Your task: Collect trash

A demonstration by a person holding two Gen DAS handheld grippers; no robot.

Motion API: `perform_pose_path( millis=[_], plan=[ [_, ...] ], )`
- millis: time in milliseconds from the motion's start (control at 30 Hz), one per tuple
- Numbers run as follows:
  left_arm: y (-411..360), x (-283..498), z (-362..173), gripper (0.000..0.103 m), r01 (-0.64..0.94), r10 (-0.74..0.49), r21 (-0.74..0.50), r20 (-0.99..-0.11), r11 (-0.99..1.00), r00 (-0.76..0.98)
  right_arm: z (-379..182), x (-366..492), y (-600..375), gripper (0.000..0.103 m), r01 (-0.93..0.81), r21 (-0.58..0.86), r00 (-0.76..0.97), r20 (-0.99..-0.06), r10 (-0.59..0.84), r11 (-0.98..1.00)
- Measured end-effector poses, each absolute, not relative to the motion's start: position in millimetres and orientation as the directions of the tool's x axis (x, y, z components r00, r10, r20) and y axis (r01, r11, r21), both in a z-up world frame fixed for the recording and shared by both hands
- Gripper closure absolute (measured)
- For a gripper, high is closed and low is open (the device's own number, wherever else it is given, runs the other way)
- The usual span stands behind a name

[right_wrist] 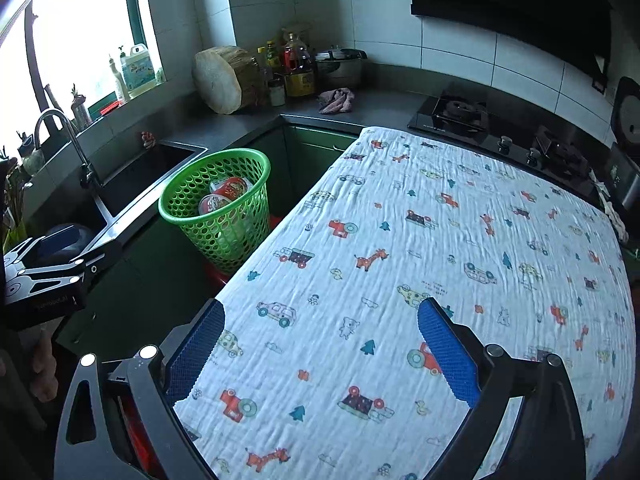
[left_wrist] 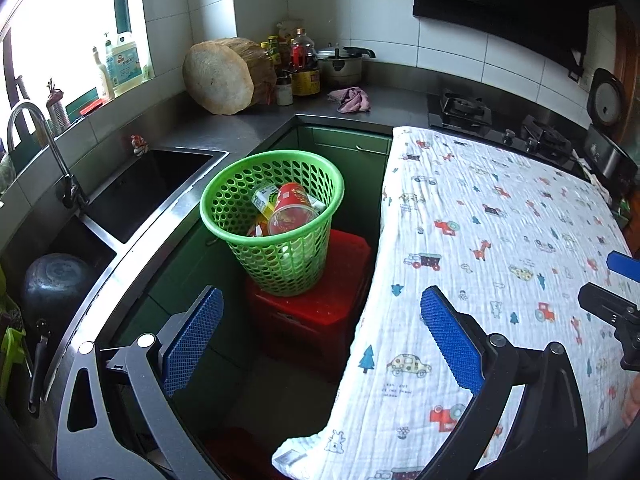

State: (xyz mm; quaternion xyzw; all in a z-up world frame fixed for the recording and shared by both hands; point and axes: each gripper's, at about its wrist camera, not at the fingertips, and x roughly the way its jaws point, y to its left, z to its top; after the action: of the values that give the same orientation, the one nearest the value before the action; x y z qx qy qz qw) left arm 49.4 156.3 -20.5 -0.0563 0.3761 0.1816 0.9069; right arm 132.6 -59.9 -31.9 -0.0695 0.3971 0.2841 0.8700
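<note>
A green perforated basket [left_wrist: 276,236] [right_wrist: 218,216] stands on a red stool [left_wrist: 312,312] between the sink counter and a table. Inside lie a red paper cup [left_wrist: 290,208] [right_wrist: 224,196] and yellow wrappers [left_wrist: 264,198]. My left gripper [left_wrist: 320,340] is open with nothing between its blue pads, hovering over the gap short of the basket. My right gripper [right_wrist: 320,344] is open and holds nothing, above the table's cloth [right_wrist: 440,260]. The right gripper's tip [left_wrist: 616,300] shows at the left wrist view's right edge, and the left gripper's body [right_wrist: 44,276] at the right wrist view's left edge.
The table wears a white cloth [left_wrist: 500,260] printed with cars and giraffes. A steel sink [left_wrist: 148,188] with a tap [left_wrist: 44,148] lies left. On the back counter stand a round wooden block [left_wrist: 224,76], bottles [left_wrist: 304,64], a pot [left_wrist: 340,64] and a pink rag [left_wrist: 350,100]; a gas hob [left_wrist: 500,124] is at right.
</note>
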Motion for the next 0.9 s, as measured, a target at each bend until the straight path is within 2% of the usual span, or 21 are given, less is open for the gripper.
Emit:
perform_pose_path(
  millis=[900],
  plan=[
    [95.1, 37.1, -14.9, 0.005, -0.307, 0.263, 0.062, -0.689, 0.950, 0.676, -31.1, 114.4, -115.0, 0.008, -0.504, 0.111, 0.558, -0.715, 0.421, 0.857]
  ],
)
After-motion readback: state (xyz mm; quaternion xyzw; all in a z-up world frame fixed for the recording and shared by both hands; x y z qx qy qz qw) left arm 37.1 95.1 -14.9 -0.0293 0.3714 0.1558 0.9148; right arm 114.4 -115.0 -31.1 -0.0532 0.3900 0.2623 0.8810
